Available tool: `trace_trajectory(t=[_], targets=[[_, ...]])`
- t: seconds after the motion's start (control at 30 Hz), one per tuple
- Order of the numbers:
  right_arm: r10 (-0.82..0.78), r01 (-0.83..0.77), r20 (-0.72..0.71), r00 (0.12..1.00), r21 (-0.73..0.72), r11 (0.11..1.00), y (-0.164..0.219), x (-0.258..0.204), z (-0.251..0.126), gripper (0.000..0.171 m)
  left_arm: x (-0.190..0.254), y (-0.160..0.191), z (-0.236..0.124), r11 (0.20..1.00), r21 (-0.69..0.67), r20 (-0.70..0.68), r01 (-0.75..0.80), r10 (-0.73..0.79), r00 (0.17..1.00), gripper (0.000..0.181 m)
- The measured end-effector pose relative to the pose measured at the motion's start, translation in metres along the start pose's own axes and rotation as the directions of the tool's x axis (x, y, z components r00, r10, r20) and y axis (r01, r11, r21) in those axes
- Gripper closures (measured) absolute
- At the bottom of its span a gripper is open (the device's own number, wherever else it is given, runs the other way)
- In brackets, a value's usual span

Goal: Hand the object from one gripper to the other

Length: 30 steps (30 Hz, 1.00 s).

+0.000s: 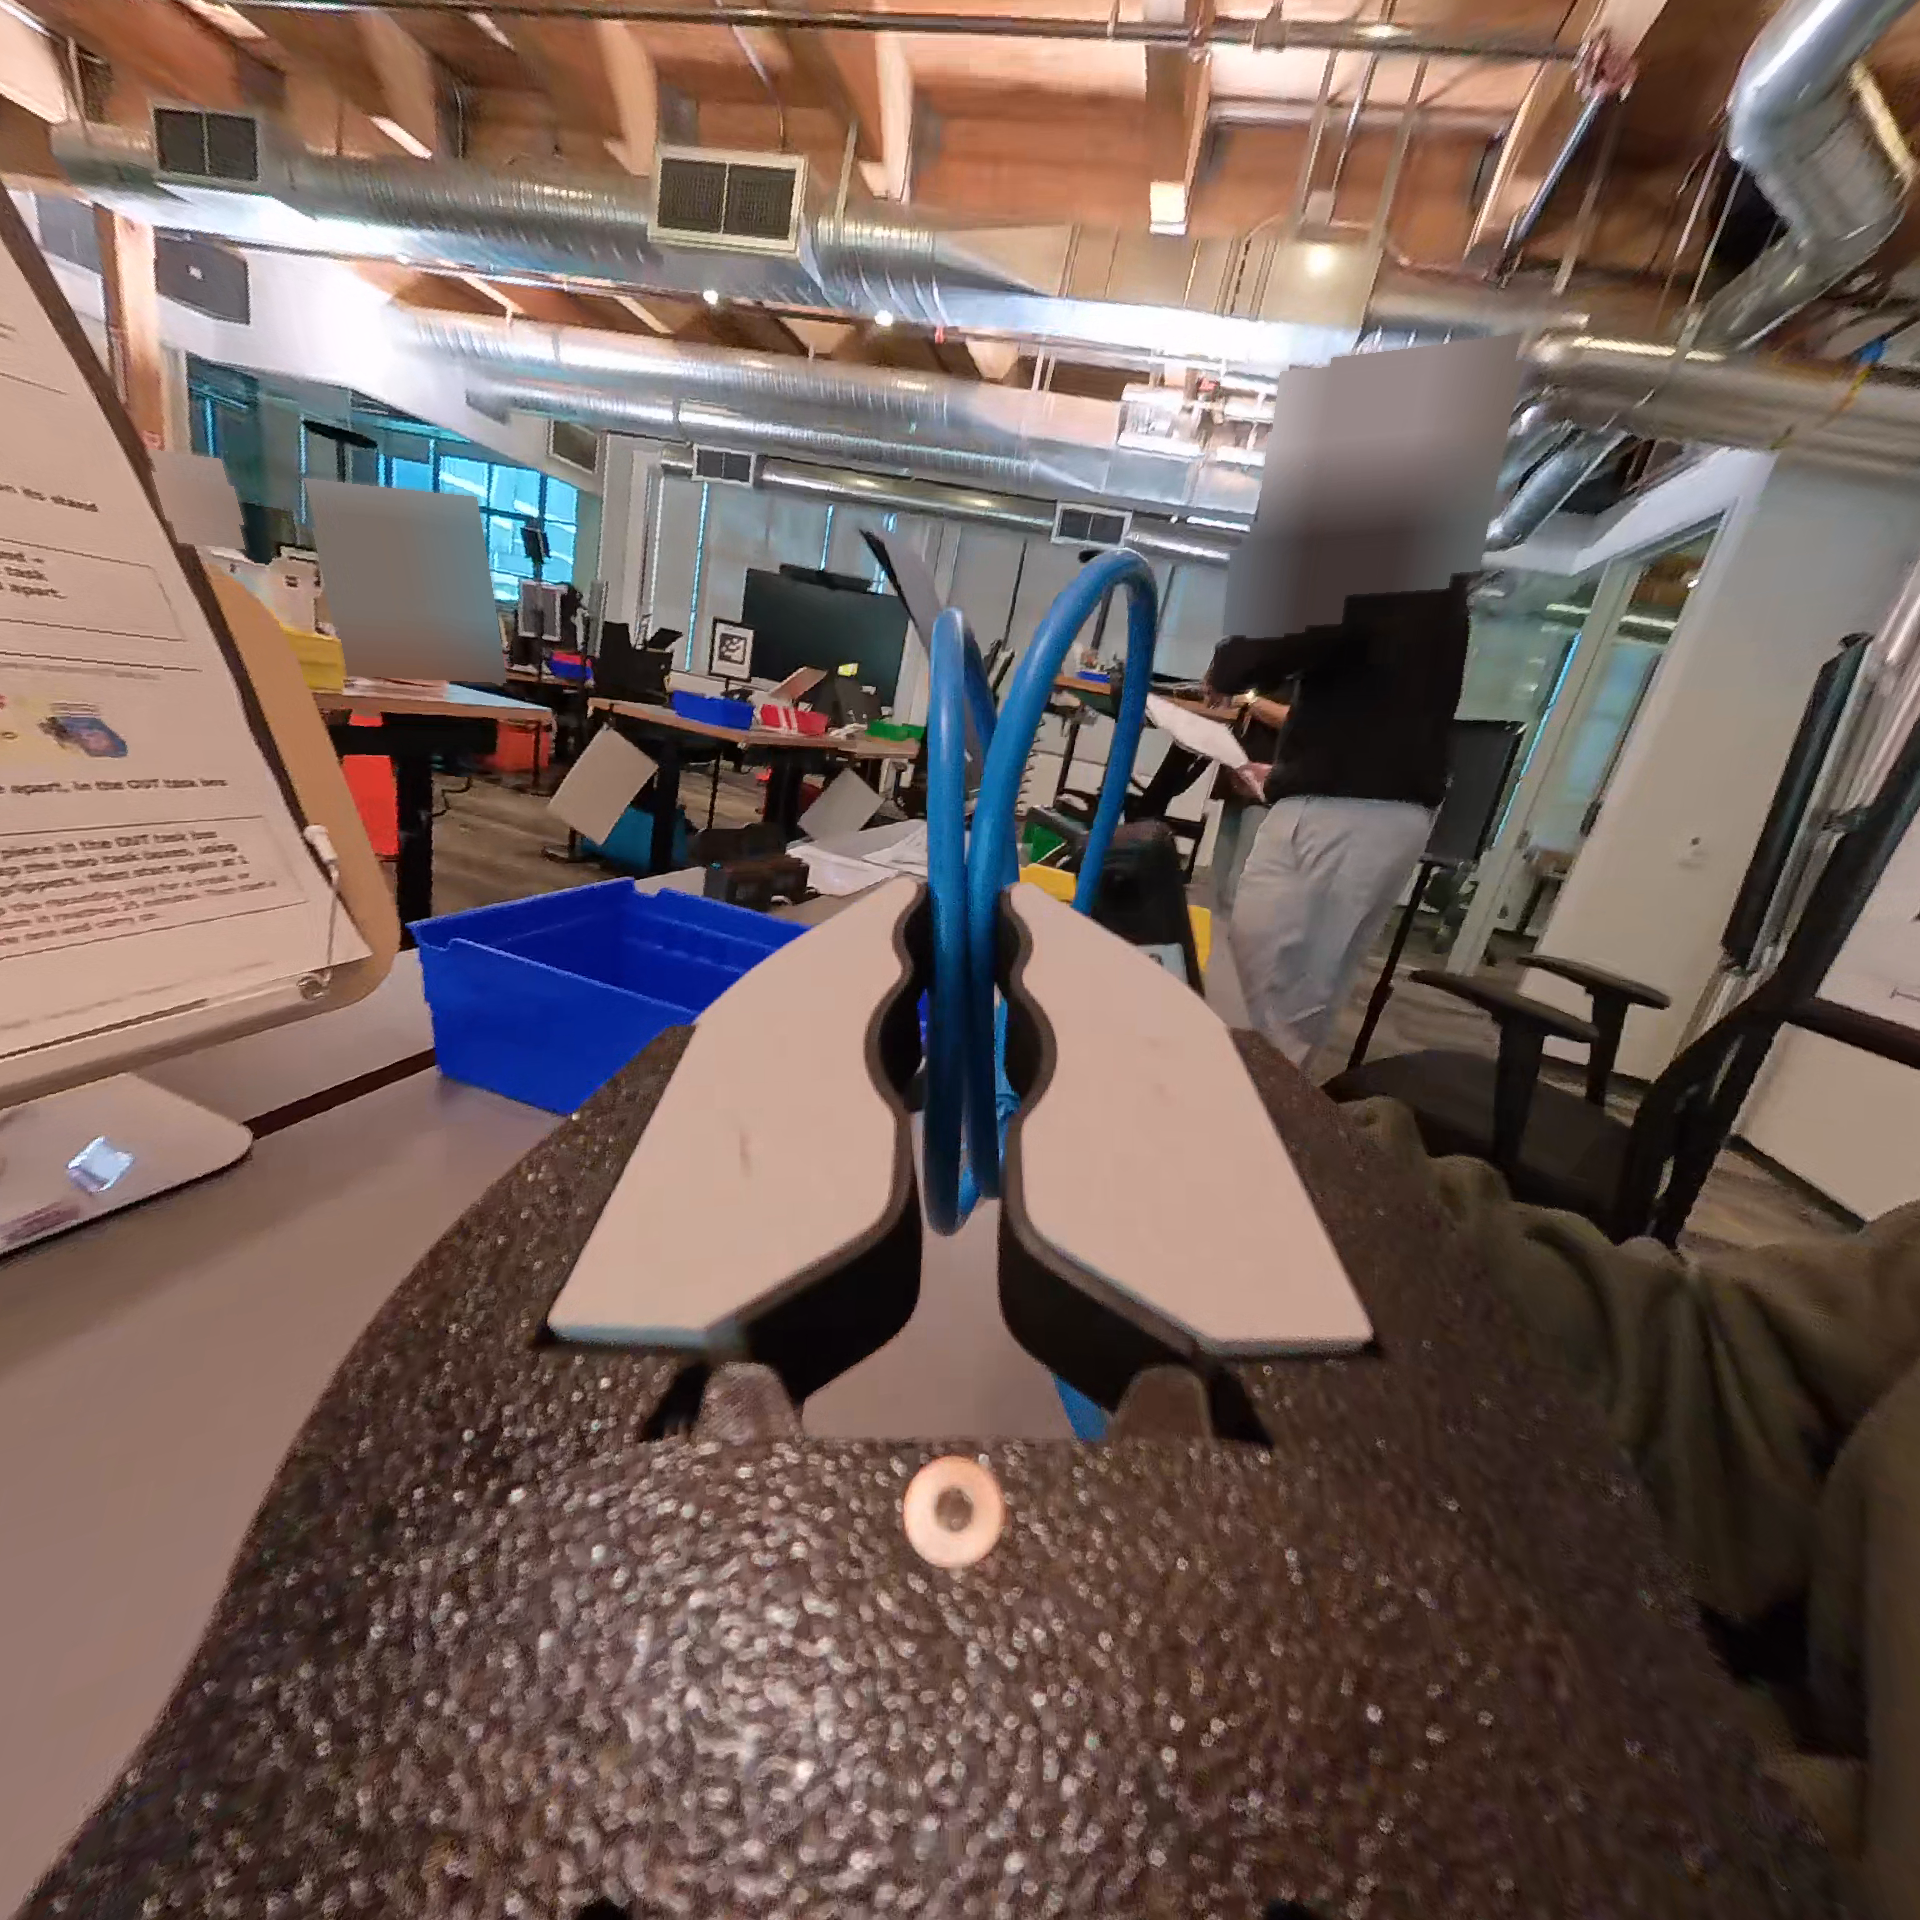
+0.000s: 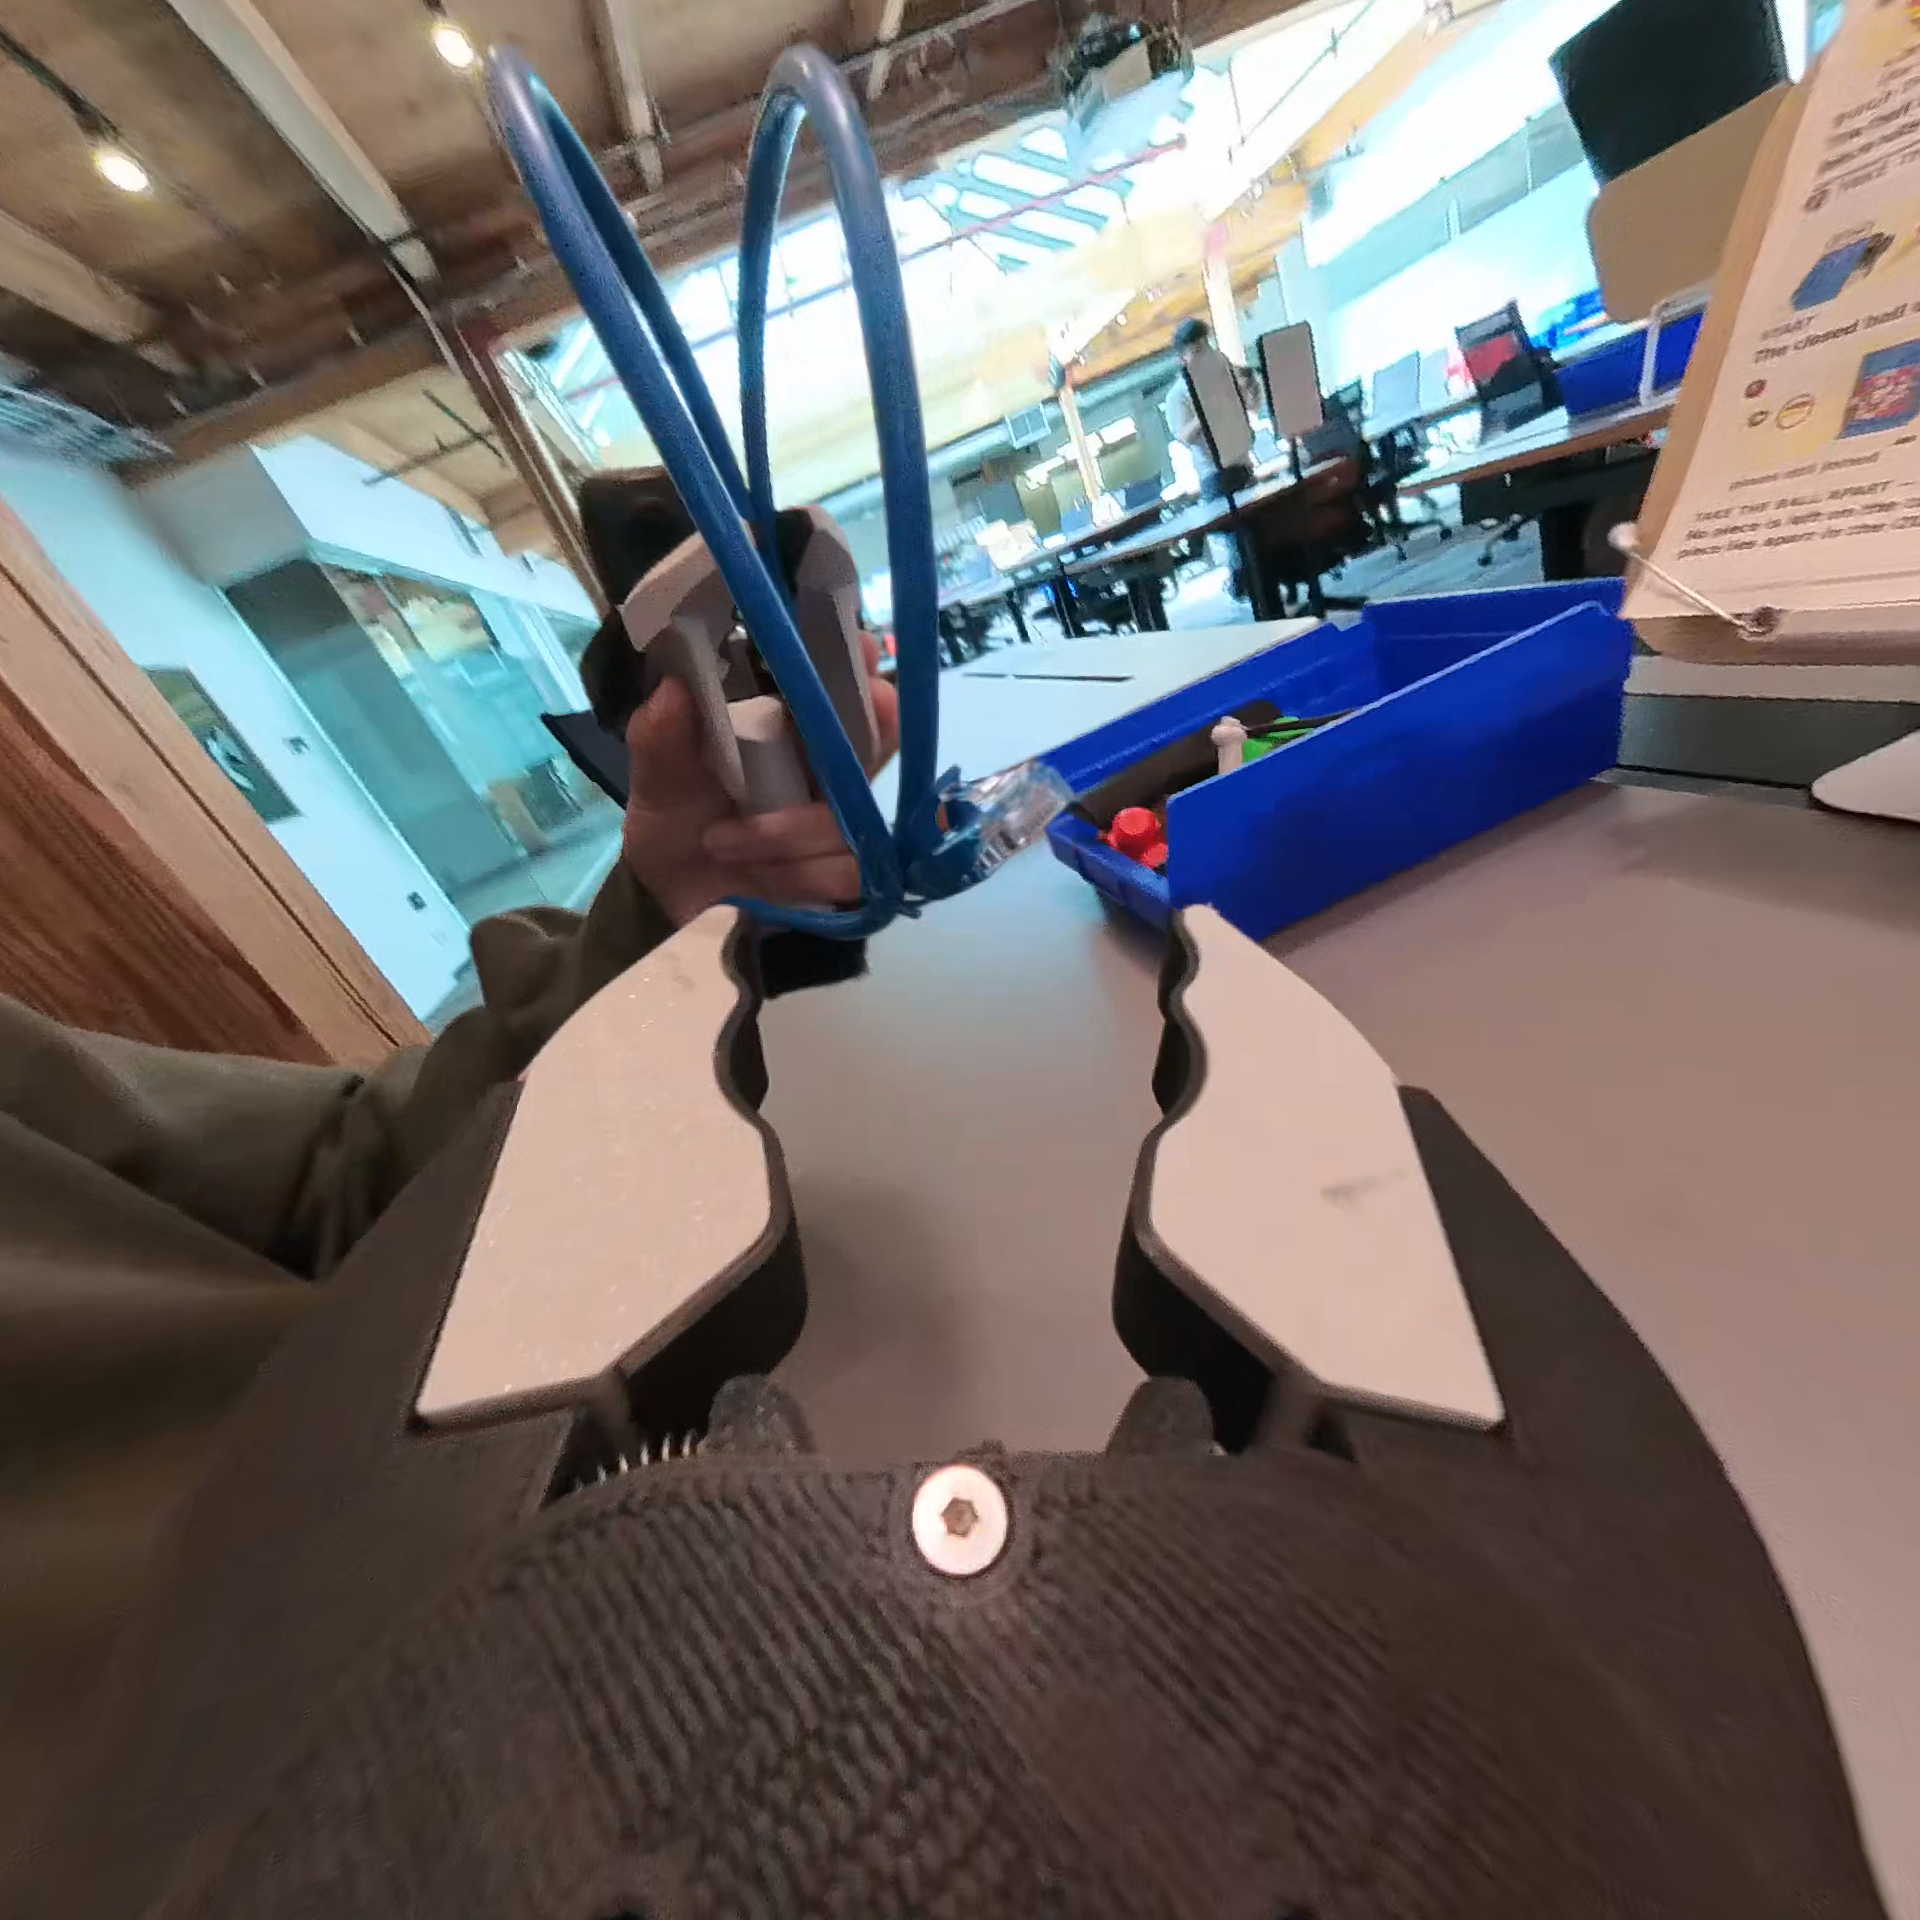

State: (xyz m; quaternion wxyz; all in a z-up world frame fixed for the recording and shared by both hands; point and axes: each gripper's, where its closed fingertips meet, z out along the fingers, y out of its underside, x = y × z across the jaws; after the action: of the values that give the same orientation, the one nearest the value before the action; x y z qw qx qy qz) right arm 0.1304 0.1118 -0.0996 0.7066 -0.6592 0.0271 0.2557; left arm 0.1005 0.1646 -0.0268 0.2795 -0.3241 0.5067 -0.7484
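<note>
A coiled blue network cable [image 1: 966, 935] with a clear plug is held in my left gripper [image 1: 964, 904], whose fingers are shut on its loops. The loops rise above the fingertips. In the right wrist view the same cable [image 2: 727, 488] stands up from the left gripper [image 2: 753, 582], held by a hand, with the clear plug [image 2: 1013, 795] hanging near the table. My right gripper [image 2: 961, 930] is open and empty, just below and to the right of the cable's tied lower end, not touching it.
A blue bin [image 2: 1351, 758] with small red, green and white parts sits on the grey table [image 2: 1558, 1039]; it also shows in the left wrist view [image 1: 582, 977]. An instruction sheet on a stand [image 1: 125, 748] stands beside it. Office chairs [image 1: 1538, 1049] and a standing person [image 1: 1330, 790] are off to the right.
</note>
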Motion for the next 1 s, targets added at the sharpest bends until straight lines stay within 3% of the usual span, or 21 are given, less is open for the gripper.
trace_trajectory(t=[0.1,0.23,0.33,0.53,0.67,0.73,0.83,0.93,1.0], targets=[[0.008,-0.011,0.052,0.999,0.048,0.999,0.000,-0.010,0.010,0.110,0.001,0.002,0.001,1.000,0.008,-0.010,0.006,-0.006,1.000,0.171],[0.009,-0.010,0.018,1.000,0.062,0.998,0.003,-0.005,0.016,0.123,0.003,0.003,0.000,1.000,0.002,-0.019,0.009,-0.009,1.000,0.171],[-0.011,0.007,0.047,0.999,0.084,0.996,0.002,-0.008,0.015,0.149,0.001,0.004,0.000,1.000,-0.007,-0.006,-0.002,0.002,1.000,0.171],[-0.079,0.078,0.045,0.996,0.013,0.997,-0.002,-0.012,0.009,0.156,-0.002,0.012,-0.010,0.997,-0.068,0.008,-0.020,0.020,1.000,0.170],[-0.208,0.196,-0.100,0.973,-0.115,0.974,-0.006,0.003,-0.005,0.157,-0.013,0.035,-0.018,0.967,-0.228,0.084,-0.113,0.135,0.987,0.152],[-0.365,0.312,-0.221,0.904,-0.241,0.919,-0.007,0.018,-0.019,0.157,-0.021,0.042,-0.025,0.934,-0.313,0.133,-0.170,0.220,0.966,0.137],[-0.585,0.414,-0.365,0.724,-0.448,0.792,-0.016,0.038,-0.043,0.157,-0.028,0.037,-0.030,0.867,-0.408,0.221,-0.285,0.397,0.891,0.128],[-0.750,0.457,-0.377,0.543,-0.617,0.641,-0.019,0.045,-0.054,0.157,-0.009,0.032,-0.014,0.741,-0.476,0.153,-0.473,0.599,0.786,0.131],[-0.807,0.459,-0.341,0.482,-0.686,0.564,-0.014,0.046,-0.053,0.157,0.006,0.039,0.002,0.631,-0.525,0.057,-0.571,0.695,0.717,0.134]])
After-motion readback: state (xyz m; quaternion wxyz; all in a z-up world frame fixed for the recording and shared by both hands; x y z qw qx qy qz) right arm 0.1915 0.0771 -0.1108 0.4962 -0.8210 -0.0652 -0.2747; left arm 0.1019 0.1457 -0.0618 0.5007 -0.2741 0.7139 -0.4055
